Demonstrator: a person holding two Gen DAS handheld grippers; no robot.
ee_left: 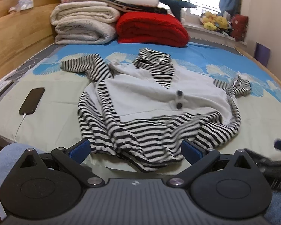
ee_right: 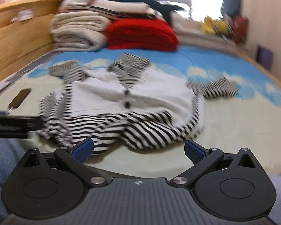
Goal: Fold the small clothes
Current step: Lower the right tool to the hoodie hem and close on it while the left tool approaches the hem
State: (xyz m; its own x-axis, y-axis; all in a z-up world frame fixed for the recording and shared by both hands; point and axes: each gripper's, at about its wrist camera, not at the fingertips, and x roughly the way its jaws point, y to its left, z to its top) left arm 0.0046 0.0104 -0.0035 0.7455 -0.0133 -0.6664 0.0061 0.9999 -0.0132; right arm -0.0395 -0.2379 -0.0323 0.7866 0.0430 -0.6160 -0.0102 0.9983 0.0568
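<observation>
Blue-padded fingers [ee_left: 80,149] of my left gripper [ee_left: 135,150] are spread wide and empty over the hem of the striped garment [ee_left: 155,101]; my right gripper [ee_right: 138,151] is equally spread. Garment lies rumpled on the bed [ee_left: 52,116], phone [ee_left: 31,100] beside it, folded blankets [ee_left: 84,24] beyond.

Black-and-white striped small garment with a white front panel [ee_left: 155,101] spread on the blue-and-cream patterned bedsheet [ee_left: 252,116], mid-bed. Left of it, dark flat phone [ee_left: 31,100] on the sheet, well apart. Far behind, folded cream fleece blankets [ee_left: 84,24] left, folded red quilt [ee_left: 151,29] just beside on the right. Wooden headboard [ee_left: 18,31] along the left edge.
</observation>
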